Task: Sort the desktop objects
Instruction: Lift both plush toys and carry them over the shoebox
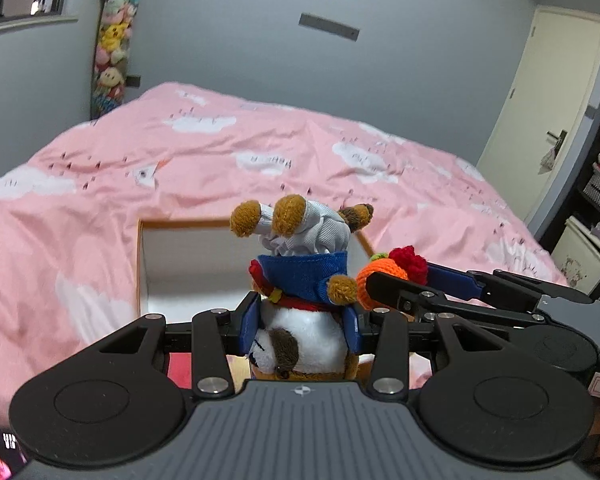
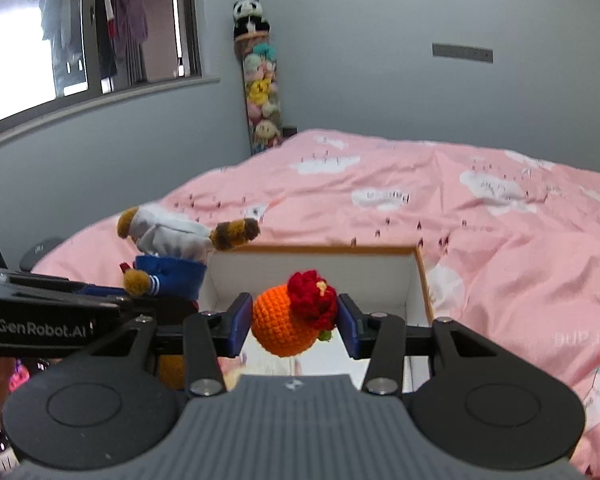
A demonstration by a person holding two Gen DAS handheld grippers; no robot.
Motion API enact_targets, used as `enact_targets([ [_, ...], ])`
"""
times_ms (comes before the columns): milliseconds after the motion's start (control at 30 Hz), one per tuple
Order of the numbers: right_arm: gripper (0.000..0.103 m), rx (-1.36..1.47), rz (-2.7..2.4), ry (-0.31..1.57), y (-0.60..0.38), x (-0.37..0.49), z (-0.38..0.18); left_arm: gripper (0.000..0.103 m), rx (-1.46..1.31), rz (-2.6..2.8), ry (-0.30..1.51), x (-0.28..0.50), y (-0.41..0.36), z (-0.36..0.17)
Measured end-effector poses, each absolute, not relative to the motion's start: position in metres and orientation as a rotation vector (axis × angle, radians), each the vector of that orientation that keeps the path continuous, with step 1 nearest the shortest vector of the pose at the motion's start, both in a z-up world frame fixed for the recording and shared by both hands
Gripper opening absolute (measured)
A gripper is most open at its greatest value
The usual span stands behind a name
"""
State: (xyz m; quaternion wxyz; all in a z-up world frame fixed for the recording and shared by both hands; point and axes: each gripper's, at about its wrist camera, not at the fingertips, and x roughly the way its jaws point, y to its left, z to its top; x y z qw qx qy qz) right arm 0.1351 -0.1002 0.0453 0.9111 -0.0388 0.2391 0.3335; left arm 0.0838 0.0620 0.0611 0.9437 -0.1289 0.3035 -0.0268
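Left wrist view shows the left gripper point(image 1: 306, 326) clamped on a plush toy point(image 1: 304, 280), with the right gripper point(image 2: 294, 322) at its 3 o'clock pinching a crocheted orange point(image 2: 286, 326), both carried over the open box point(image 2: 380, 268), likely for dropping in.

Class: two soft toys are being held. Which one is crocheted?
The orange ball in the right gripper, topped with a red flower. The left gripper holds a furry plush animal.
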Motion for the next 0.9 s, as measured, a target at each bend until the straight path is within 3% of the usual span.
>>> enact_targets([
  [200, 0.049, -0.040, 0.684, 0.498, -0.096, 0.150, 0.050, 0.048, -0.306, -0.055, 0.619, 0.104, 0.074, 0.048],
  [467, 0.049, -0.013, 0.604, 0.688, -0.093, 0.186, -0.003, 0.048, -0.388, -0.055, 0.682, 0.125, 0.086, -0.001],
  [900, 0.049, 0.000, 0.564, 0.764, -0.097, 0.199, -0.022, 0.048, -0.433, -0.095, 0.690, 0.161, 0.068, -0.007],
])
